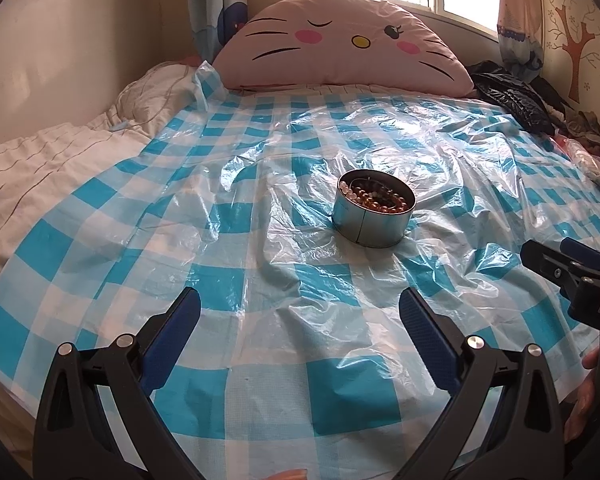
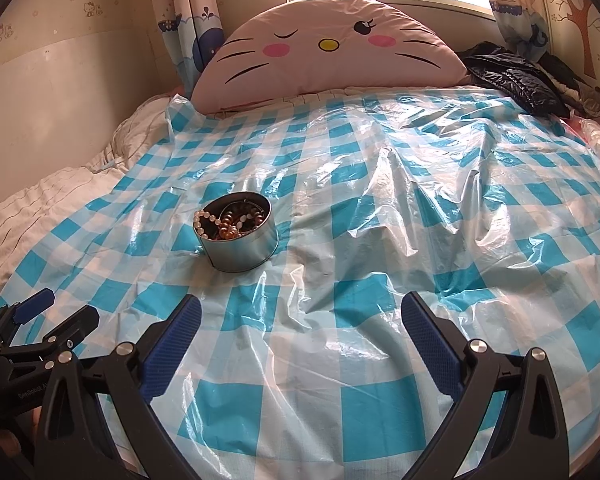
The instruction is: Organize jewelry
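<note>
A round metal tin (image 1: 370, 229) stands on the blue-and-white checked plastic sheet (image 1: 236, 280) on the bed. It holds beaded jewelry (image 1: 384, 199), amber, brown and pearl-white. The tin also shows in the right wrist view (image 2: 242, 252), with the beads (image 2: 226, 224) inside it. My left gripper (image 1: 300, 312) is open and empty, a way short of the tin, which lies ahead and slightly right. My right gripper (image 2: 300, 320) is open and empty, with the tin ahead to its left. Each gripper shows at the edge of the other's view: the right one (image 1: 548, 260), the left one (image 2: 56, 312).
A large pink cat-face cushion (image 1: 340, 40) leans at the head of the bed under the window. A black jacket (image 1: 516, 100) and clothes lie at the far right. A white duvet (image 1: 40, 168) is bunched on the left by the wall.
</note>
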The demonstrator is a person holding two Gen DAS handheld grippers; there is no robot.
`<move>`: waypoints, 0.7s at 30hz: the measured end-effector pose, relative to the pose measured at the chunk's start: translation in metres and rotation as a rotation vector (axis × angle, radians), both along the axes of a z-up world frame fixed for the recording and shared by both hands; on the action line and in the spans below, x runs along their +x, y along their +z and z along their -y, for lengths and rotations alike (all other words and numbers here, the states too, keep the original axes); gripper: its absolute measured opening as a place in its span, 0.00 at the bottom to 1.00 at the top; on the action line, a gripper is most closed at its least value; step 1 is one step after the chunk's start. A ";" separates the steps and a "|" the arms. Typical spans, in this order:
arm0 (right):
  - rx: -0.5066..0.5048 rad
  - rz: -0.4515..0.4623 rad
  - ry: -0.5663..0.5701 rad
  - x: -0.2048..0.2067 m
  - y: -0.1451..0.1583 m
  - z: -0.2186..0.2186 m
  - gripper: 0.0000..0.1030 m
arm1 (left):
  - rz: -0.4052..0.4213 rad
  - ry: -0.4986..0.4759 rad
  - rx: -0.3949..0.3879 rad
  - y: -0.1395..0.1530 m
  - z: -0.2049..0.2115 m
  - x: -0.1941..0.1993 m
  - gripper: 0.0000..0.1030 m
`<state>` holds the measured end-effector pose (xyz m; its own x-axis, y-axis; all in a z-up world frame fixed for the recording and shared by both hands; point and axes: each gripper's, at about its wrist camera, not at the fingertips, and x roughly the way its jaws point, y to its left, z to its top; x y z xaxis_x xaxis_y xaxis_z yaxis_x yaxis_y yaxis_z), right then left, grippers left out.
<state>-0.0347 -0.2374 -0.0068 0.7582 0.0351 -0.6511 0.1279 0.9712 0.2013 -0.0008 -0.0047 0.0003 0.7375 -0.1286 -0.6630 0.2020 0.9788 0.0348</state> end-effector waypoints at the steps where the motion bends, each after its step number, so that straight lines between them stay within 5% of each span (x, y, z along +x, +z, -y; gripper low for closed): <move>1: 0.000 0.000 0.000 0.000 0.000 0.000 0.93 | 0.001 -0.001 0.000 0.000 0.000 0.000 0.93; 21: -0.003 -0.002 0.000 0.000 0.000 0.000 0.93 | 0.000 -0.003 -0.003 0.000 0.000 -0.001 0.93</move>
<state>-0.0351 -0.2369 -0.0064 0.7571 0.0332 -0.6525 0.1280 0.9718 0.1980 -0.0017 -0.0051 0.0003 0.7368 -0.1330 -0.6629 0.2048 0.9783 0.0314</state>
